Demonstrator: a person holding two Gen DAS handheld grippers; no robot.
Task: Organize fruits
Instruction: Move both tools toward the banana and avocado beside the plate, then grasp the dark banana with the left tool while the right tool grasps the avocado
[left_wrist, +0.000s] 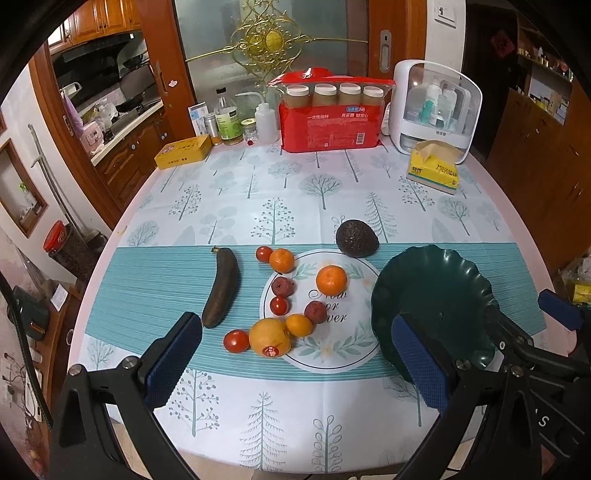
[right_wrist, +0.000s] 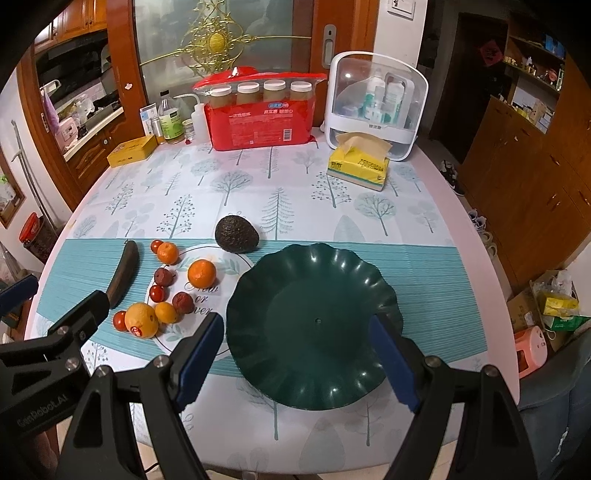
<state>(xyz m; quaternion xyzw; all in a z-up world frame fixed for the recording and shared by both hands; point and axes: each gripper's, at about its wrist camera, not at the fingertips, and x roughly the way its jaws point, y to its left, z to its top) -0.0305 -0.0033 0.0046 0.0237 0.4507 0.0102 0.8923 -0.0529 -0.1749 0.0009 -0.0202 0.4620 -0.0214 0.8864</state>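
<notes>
A dark green scalloped plate (left_wrist: 436, 291) (right_wrist: 306, 295) sits empty on the table's right. Left of it lies a cluster of fruit: a large orange with a sticker (left_wrist: 269, 338) (right_wrist: 141, 320), small mandarins (left_wrist: 331, 281) (right_wrist: 201, 273), red tomatoes (left_wrist: 236, 340) (right_wrist: 120, 319), dark red fruits (left_wrist: 316, 312) and an overripe banana (left_wrist: 221, 291) (right_wrist: 123, 275). A dark avocado (left_wrist: 356, 238) (right_wrist: 236, 234) lies behind them. My left gripper (left_wrist: 295, 360) hovers open near the table's front, before the large orange. My right gripper (right_wrist: 295, 354) hangs open over the plate's near half.
At the table's back stand a red pack of paper cups (left_wrist: 330, 118), a white storage case (left_wrist: 436, 107), a yellow tissue pack (left_wrist: 434, 168), a yellow tin (left_wrist: 183, 151) and several bottles (left_wrist: 229, 118). Wooden cabinets flank both sides.
</notes>
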